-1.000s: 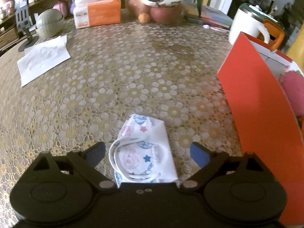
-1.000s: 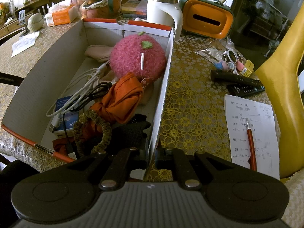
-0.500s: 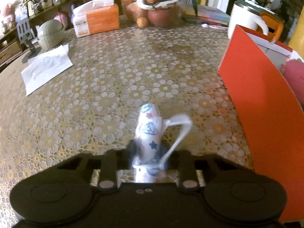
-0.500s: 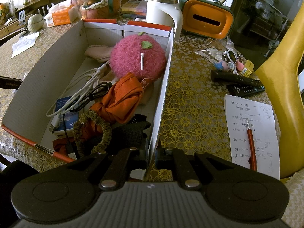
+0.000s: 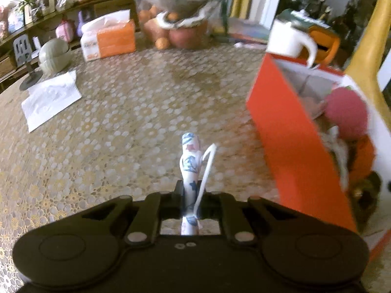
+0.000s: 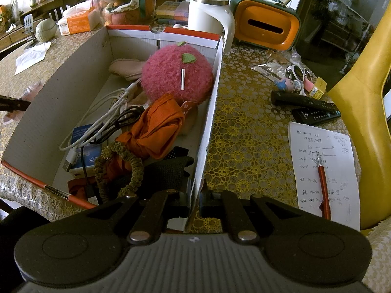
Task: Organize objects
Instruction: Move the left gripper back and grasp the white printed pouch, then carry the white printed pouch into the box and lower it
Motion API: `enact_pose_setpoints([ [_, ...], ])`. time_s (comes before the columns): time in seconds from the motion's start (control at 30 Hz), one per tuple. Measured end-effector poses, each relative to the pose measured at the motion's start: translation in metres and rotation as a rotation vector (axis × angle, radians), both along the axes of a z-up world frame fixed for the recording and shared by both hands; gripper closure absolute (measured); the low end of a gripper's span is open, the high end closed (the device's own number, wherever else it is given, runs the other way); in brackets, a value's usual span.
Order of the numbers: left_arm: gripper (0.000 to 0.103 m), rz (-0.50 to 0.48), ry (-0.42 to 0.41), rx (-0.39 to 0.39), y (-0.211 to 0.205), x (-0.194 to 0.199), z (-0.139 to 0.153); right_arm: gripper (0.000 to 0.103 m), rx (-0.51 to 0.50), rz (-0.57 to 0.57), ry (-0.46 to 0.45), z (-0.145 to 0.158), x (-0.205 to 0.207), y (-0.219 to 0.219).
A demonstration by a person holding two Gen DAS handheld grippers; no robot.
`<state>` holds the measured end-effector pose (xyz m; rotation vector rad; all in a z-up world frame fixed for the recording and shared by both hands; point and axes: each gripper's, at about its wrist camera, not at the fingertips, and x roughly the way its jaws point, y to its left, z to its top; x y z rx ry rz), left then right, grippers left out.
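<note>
My left gripper (image 5: 190,193) is shut on a folded face mask (image 5: 189,161) printed with blue and red shapes, its white ear loop hanging free, held above the lace tablecloth. The red-sided cardboard box (image 5: 288,136) stands to its right. My right gripper (image 6: 194,199) is shut on the near white wall of the same box (image 6: 210,122). The box holds a pink plush ball (image 6: 176,75), an orange cloth (image 6: 156,127), white and black cables (image 6: 102,122) and a green hair tie (image 6: 132,171). The left gripper shows blurred beyond the box's left wall (image 6: 14,103).
On the left: a white paper (image 5: 48,100), an orange tissue pack (image 5: 110,39), a grey round pot (image 5: 55,55), a fruit bag (image 5: 180,24). Right of the box: a white kettle (image 6: 210,17), an orange tissue holder (image 6: 267,24), remotes (image 6: 305,105), a notepad with red pen (image 6: 322,171), a yellow chair (image 6: 364,97).
The left gripper closed on the mask lying on the table, lifted it and has moved up and toward the box. The right gripper has stayed clamped on the box wall.
</note>
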<state>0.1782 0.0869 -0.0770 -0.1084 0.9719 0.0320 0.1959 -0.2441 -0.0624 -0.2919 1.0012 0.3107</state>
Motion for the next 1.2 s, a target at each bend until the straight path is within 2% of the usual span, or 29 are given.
enact_pose_setpoints([
  [0.37,0.096,-0.145,-0.072,-0.06,-0.047,-0.004,0.048,0.097,-0.001,0.001,0.001,0.0,0.001,0.0],
  [0.63,0.096,-0.294,-0.131,-0.049,-0.102,0.0,0.073,0.097,0.0,0.002,0.001,0.0,0.001,0.0],
  [0.9,0.095,-0.367,-0.118,-0.024,-0.14,0.011,0.073,0.097,0.0,0.002,0.001,0.0,0.001,-0.001],
  [1.2,0.095,-0.408,-0.038,0.054,-0.17,0.032,0.047,0.097,0.0,0.001,0.001,0.0,0.001,-0.001],
])
